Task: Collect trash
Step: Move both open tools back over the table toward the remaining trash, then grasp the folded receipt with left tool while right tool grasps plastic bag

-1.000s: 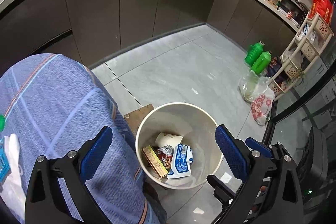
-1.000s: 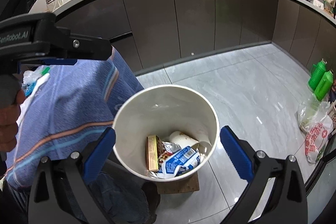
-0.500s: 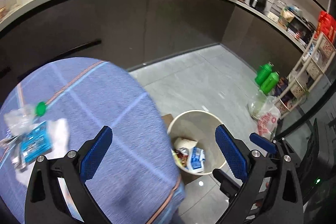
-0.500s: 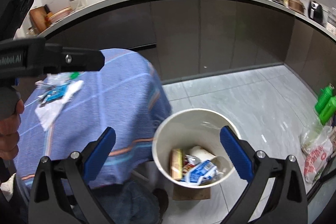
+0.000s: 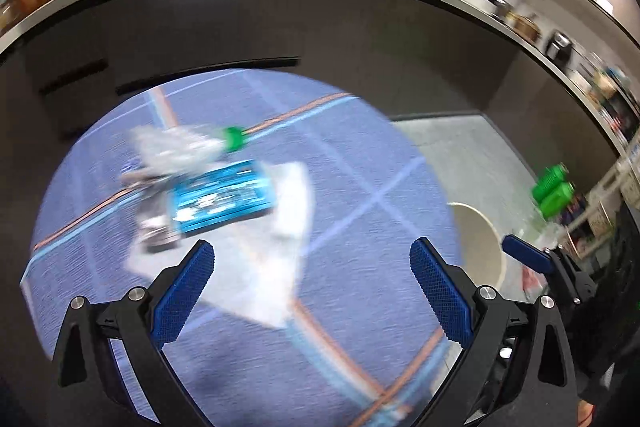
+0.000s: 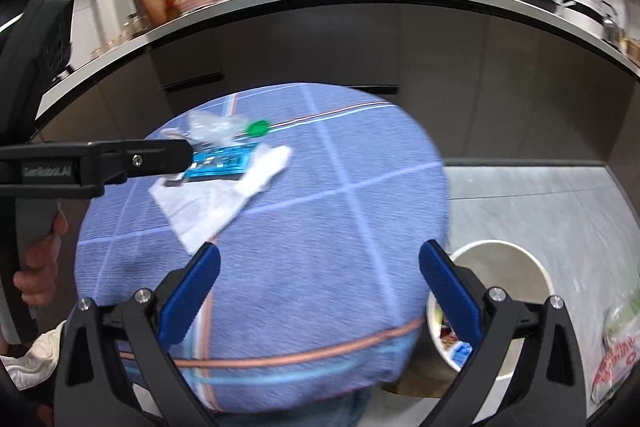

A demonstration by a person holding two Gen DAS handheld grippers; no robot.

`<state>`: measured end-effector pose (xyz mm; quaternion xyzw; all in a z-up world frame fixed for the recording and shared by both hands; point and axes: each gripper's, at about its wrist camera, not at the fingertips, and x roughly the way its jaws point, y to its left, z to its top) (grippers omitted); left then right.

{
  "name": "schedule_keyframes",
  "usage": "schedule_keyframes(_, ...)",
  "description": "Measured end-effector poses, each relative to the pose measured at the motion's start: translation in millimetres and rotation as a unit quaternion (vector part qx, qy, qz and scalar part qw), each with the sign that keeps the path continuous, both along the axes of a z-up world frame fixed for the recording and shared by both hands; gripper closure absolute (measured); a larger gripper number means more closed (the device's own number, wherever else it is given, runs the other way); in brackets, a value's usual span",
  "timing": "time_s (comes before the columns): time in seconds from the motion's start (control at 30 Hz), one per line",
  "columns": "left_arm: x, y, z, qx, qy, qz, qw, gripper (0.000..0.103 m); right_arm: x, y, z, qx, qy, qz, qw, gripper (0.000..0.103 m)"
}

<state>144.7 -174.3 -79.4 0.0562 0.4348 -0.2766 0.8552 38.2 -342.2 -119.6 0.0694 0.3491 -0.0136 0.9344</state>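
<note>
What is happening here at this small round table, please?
A person is clearing trash with two handheld grippers. The left gripper and the right gripper are both open and empty above the round table with the blue checked cloth. On it lie a crushed clear plastic bottle with a green cap, a blue snack packet and a white crumpled tissue. The cream round bin on the floor already holds wrappers.

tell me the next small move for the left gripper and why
Probably ease the left gripper forward and down toward the trash pile, likely the white paper nearest it. Both grippers are open and empty, the right gripper hangs farther back, and the blue packet and crushed bottle lie on the table while the bin waits beside it.
</note>
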Motion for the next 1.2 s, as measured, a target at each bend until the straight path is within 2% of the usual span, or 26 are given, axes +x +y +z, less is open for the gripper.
schedule_keyframes(0.2,32.3,67.2,-11.0,-0.003,0.016,0.066,0.9977,0.008,25.0,33.7,-1.5,0.010,0.008,0.038,0.999,0.003)
schedule_keyframes(0.37,71.0,103.5,-23.2,-0.034,0.050,0.104,0.9927,0.011,46.6,51.4,-2.1,0.015,0.013,0.058,0.998,0.003)
schedule_keyframes(0.43,83.4,107.1,-29.4,-0.035,0.059,0.105,0.9921,0.024,53.5,58.4,-3.0,0.016,0.015,0.065,0.998,0.003)
schedule_keyframes(0.53,98.3,104.0,-41.0,-0.030,0.075,0.090,0.9926,0.032,64.3,67.0,-5.7,0.014,0.021,0.072,0.997,0.003)
schedule_keyframes(0.63,107.5,97.2,-53.8,-0.021,0.090,0.080,0.9925,0.040,73.8,73.4,-9.6,0.015,0.028,0.077,0.997,0.004)
schedule_keyframes(0.8,118.7,91.4,-64.5,-0.025,0.107,0.071,0.9914,0.045,92.2,80.0,-16.8,0.023,0.039,0.083,0.996,0.007)
schedule_keyframes(0.87,122.6,90.4,-66.7,-0.025,0.111,0.066,0.9913,0.055,102.2,83.3,-19.0,0.027,0.042,0.091,0.995,0.007)
schedule_keyframes(0.93,126.7,90.7,-71.1,-0.023,0.120,0.059,0.9907,0.074,113.9,87.3,-20.9,0.027,0.044,0.102,0.993,0.007)
schedule_keyframes(0.97,128.0,91.2,-73.1,-0.022,0.123,0.058,0.9905,0.076,118.4,89.2,-21.5,0.027,0.045,0.107,0.993,0.007)
schedule_keyframes(1.0,128.7,92.4,-74.7,-0.020,0.123,0.058,0.9905,0.082,124.7,91.1,-22.5,0.027,0.045,0.114,0.992,0.007)
schedule_keyframes(1.2,125.1,116.2,-70.1,-0.039,0.124,0.069,0.9892,0.086,155.4,101.7,-34.2,0.025,0.061,0.148,0.987,0.007)
